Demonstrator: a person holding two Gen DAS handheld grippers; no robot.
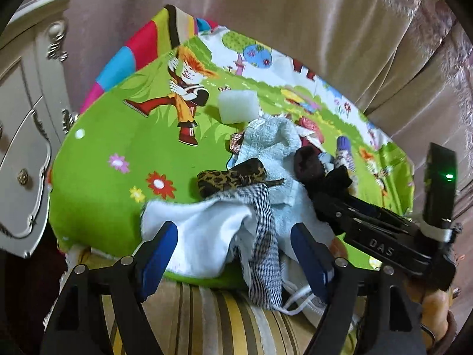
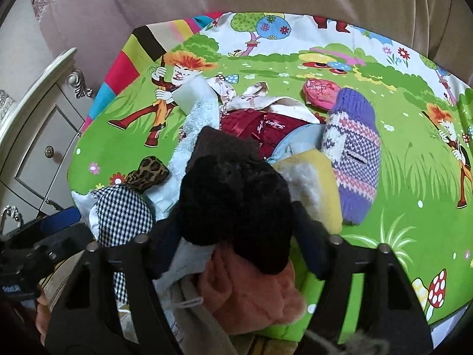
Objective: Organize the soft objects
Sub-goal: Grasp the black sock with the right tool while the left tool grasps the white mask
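Now left gripper [image 1: 233, 254] jaws released (over checked cloth [image 1: 263, 254]); right gripper [image 2: 236, 233] jaws grasping black fuzzy item [image 2: 236, 201].

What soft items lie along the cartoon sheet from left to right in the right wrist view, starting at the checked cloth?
Houndstooth checked cloth → leopard-print piece → black fuzzy item between the right claw's fingers → yellow cloth → purple knitted item.

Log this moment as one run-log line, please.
left gripper: open over white cloth and checked cloth | right gripper: around black fuzzy item, grip unclear | pile unsorted on cartoon sheet
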